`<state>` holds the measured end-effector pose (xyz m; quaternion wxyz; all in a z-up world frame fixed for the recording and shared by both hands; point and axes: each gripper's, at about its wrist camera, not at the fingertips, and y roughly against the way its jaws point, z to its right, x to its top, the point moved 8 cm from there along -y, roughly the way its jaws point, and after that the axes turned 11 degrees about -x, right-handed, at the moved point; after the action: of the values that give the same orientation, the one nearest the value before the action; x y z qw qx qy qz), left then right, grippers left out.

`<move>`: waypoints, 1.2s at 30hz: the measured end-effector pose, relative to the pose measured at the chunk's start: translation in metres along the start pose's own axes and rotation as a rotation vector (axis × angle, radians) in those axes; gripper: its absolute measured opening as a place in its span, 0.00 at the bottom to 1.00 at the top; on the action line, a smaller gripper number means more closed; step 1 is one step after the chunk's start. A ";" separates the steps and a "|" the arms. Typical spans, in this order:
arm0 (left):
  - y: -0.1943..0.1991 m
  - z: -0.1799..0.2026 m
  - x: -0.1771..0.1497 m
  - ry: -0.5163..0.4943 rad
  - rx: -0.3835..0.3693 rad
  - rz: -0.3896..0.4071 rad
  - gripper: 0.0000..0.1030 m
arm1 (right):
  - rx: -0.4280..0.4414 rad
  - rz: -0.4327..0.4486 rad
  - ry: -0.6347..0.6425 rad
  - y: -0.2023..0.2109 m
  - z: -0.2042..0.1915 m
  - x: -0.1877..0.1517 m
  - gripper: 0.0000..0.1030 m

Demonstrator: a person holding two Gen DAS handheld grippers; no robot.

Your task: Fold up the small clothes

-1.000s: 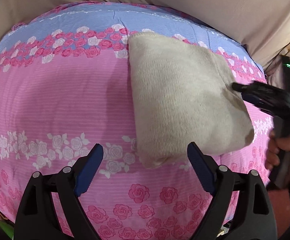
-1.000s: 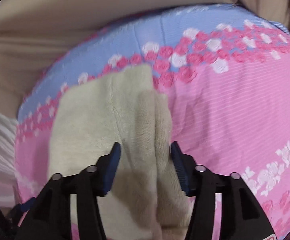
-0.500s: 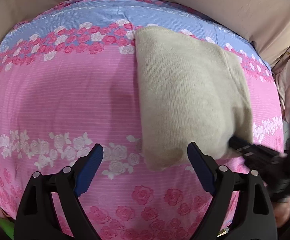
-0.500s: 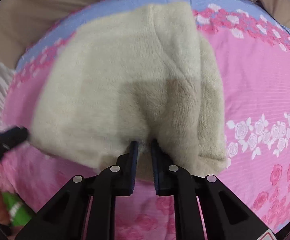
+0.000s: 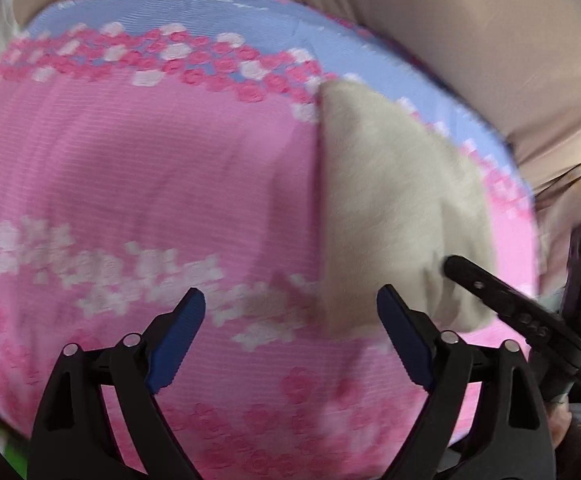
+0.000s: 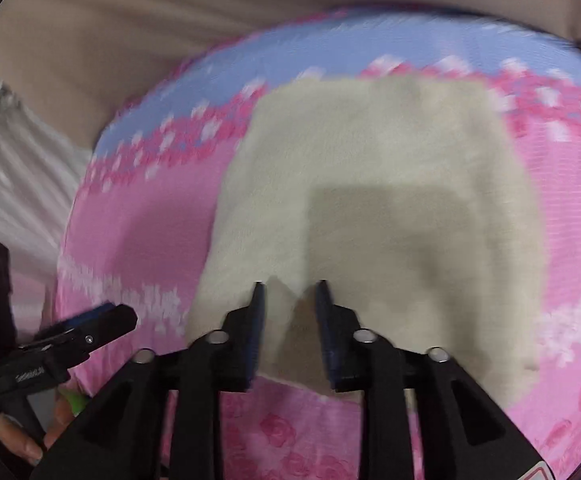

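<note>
Half a second ago our right gripper [image 6: 289, 292] had its fingers nipped on the near edge of the cream knitted garment [image 6: 374, 204]; its fingers have just been opening and now stand apart, the near hem lying loose between them with no pad pressing on it. Our left gripper [image 5: 290, 312] has slid sideways over the pink rose-print bedsheet [image 5: 130, 184], so the garment sits further to the right in its view than before; its fingers are spread wide with only sheet between them. We judge the fold just made as laid down — the garment rests flat on the bed as a compact, roughly rectangular bundle, its far edge reaching the sheet's blue band. What remains, as we read it, is either one more fold or a smoothing pass; a further fold would call for both grippers to take matching corners of the near edge, and the left one is beside the bundle's left edge, not yet over it. Around the bed there is beige fabric [image 5: 470, 52] beyond the far side and a pale striped cloth [image 6: 22, 184] off to the left in the right wrist view. Nothing lies on the garment, though both views are blurred — fine creases cannot be made out.
</note>
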<state>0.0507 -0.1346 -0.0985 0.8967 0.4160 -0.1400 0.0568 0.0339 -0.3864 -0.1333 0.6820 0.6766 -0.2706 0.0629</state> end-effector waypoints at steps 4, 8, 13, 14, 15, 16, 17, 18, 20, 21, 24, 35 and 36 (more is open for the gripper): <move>-0.027 0.015 0.017 0.091 -0.186 -0.020 0.87 | -0.102 0.000 -0.124 -0.004 0.075 0.001 0.85; -0.074 0.026 0.027 0.107 -0.226 -0.090 0.87 | 0.042 -0.175 -0.274 -0.055 0.102 -0.018 0.85; -0.124 0.019 0.021 0.179 -0.247 -0.164 0.88 | 0.265 -0.211 -0.386 -0.083 0.089 -0.032 0.88; -0.123 0.020 0.021 0.198 -0.276 -0.136 0.90 | 0.256 -0.204 -0.372 -0.083 0.086 -0.032 0.84; -0.124 0.022 0.021 0.200 -0.291 -0.133 0.76 | 0.264 -0.204 -0.347 -0.082 0.081 -0.031 0.74; -0.125 0.025 0.020 0.197 -0.300 -0.154 0.72 | 0.270 -0.205 -0.340 -0.080 0.079 -0.031 0.51; -0.122 0.026 0.021 0.189 -0.285 -0.145 0.61 | 0.266 -0.187 -0.325 -0.072 0.077 -0.028 0.42; -0.116 0.031 0.021 0.179 -0.294 -0.139 0.52 | 0.265 -0.174 -0.310 -0.065 0.076 -0.022 0.40; -0.101 0.038 0.021 0.180 -0.307 -0.132 0.48 | 0.284 -0.136 -0.301 -0.041 0.076 -0.016 0.32; -0.092 0.042 0.019 0.189 -0.326 -0.126 0.48 | 0.298 -0.117 -0.303 -0.027 0.079 -0.016 0.31; -0.066 0.056 0.002 0.200 -0.383 -0.133 0.49 | 0.305 -0.088 -0.271 0.007 0.085 -0.028 0.31; -0.091 0.030 -0.080 0.210 -0.264 -0.151 0.76 | 0.209 -0.203 -0.291 -0.034 0.125 -0.099 0.74; -0.088 0.031 -0.077 0.203 -0.255 -0.138 0.78 | 0.231 -0.212 -0.277 -0.036 0.121 -0.097 0.74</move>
<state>-0.0101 -0.2140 -0.1669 0.9535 0.2998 -0.0258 0.0187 -0.0656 -0.4776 -0.2170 0.5589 0.7773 -0.2799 -0.0721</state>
